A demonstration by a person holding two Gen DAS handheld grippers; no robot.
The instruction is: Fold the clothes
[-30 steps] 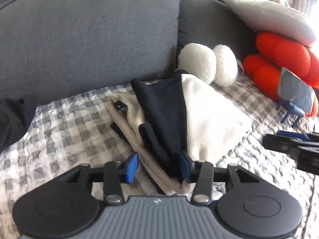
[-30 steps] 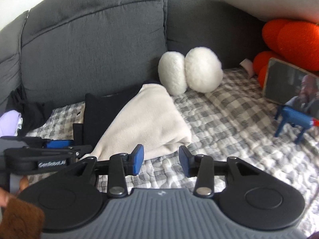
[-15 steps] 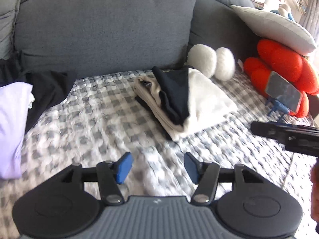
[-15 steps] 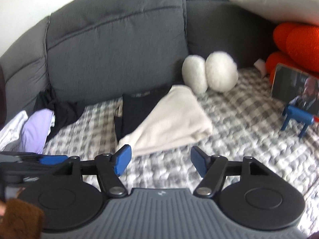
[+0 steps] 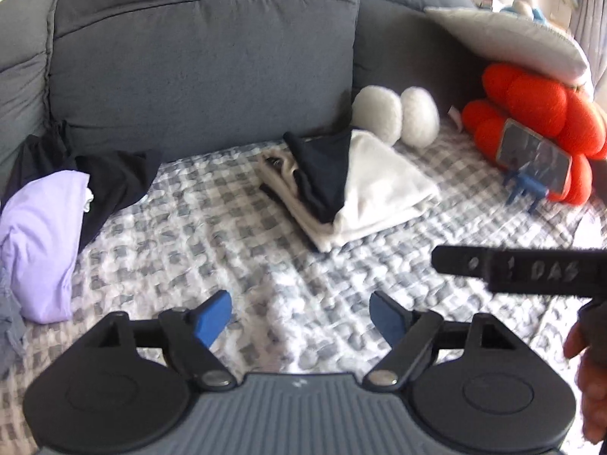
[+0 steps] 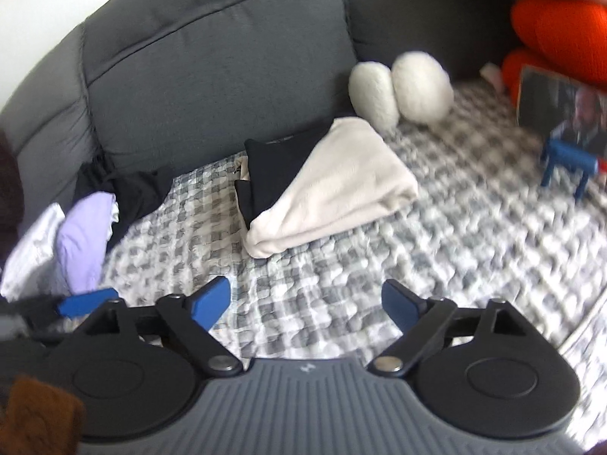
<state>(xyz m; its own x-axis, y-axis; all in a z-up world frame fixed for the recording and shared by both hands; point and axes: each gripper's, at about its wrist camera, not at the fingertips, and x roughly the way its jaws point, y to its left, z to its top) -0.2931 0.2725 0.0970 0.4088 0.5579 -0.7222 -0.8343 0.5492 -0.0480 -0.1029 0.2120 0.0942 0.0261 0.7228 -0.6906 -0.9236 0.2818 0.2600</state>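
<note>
Both wrist views low over checked blanket (image 5: 235,250), facing sofa back (image 5: 205,57); sharing folded stack (image 6: 326,185)

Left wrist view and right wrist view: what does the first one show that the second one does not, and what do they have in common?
Only the left wrist view shows the light pillow lying on the orange cushion, plus a hand at the right edge.

Only the right wrist view shows a white garment beside the lilac garment.

Both show the folded stack, the lilac garment, the phone on its blue stand, two white plush balls, and both grippers, left gripper and right gripper, open and empty.
</note>
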